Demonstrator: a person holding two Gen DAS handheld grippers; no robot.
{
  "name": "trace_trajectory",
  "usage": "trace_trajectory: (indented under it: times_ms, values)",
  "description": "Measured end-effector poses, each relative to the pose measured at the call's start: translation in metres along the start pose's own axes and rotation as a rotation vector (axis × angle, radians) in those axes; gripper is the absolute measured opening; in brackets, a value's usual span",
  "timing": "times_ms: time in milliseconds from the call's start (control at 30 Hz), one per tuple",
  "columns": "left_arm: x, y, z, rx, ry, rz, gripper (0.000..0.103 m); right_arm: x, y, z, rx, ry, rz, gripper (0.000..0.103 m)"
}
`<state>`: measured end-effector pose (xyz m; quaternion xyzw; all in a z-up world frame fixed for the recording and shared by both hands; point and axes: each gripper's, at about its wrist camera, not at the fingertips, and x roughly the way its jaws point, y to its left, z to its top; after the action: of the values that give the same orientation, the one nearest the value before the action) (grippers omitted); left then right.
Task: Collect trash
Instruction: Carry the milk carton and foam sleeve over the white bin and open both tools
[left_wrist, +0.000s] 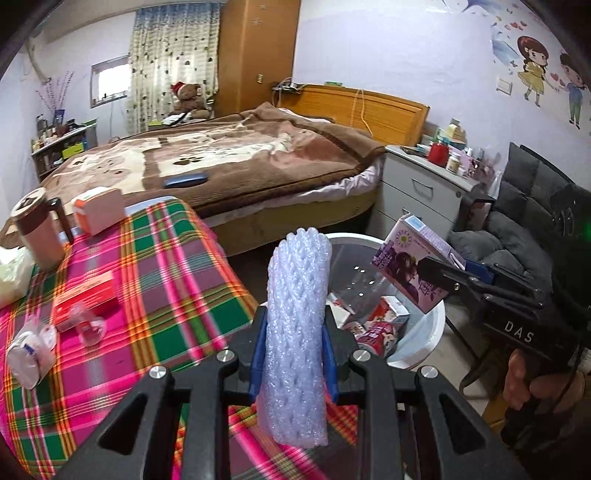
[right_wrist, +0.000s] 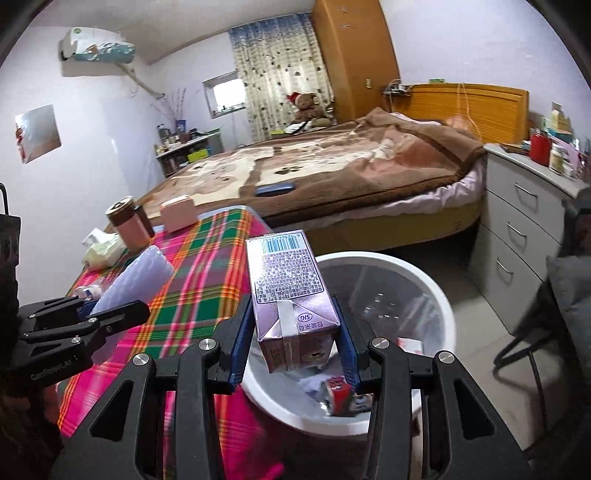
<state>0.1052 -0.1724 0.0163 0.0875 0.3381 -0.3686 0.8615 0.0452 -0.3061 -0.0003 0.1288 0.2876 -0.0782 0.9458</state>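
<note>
Left wrist view first: the left gripper (left_wrist: 293, 328) is clenched on a roll of white foam netting (left_wrist: 297, 317), which stands nearly upright between the blue pads, its long axis running from below the jaws up to a rounded top that points at the ceiling, leaning slightly left. It hangs over the right edge of the plaid-clothed table (left_wrist: 155, 280), just beside the near-left rim of the white trash bin (left_wrist: 432, 328), not yet over the opening. Further right, the right gripper (left_wrist: 439, 277) grasps a purple milk carton (left_wrist: 413, 266) above the bin's far-right rim. In the right wrist view, the carton (right_wrist: 288, 291) is pinched across its folded end, long axis pointing away from the jaws and tilted upward, barcode end farthest out, over the bin's near-left rim (right_wrist: 424, 280). To drop both cleanly, I judge each hand should travel on until its item sits over the middle of the opening, dip the free end downward, then release; the light foam netting could catch on a pad or drift onto the cloth, so letting go low and well inside the rim seems wise. More litter waits at the table's left edge.
</note>
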Motion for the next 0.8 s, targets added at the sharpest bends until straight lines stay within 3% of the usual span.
trace_trajectory:
  times_ms: [367,667,700,800]
  values:
    - [0.05,-0.049,0.008,0.045,0.066,-0.055,0.028,0.008,-0.043,-0.006,0.048,0.049,-0.098,0.043]
    - [0.081,-0.063,0.008,0.043,0.126,-0.095,0.028,0.022,-0.063,-0.013,0.062,0.106,-0.139,0.043]
    - [0.083,-0.062,0.007,0.038,0.131,-0.092,0.031,0.024,-0.064,-0.013,0.063,0.114,-0.144,0.043]
    - [0.088,-0.06,0.006,0.03,0.144,-0.061,0.063,0.029,-0.067,-0.013,0.067,0.139,-0.128,0.043]
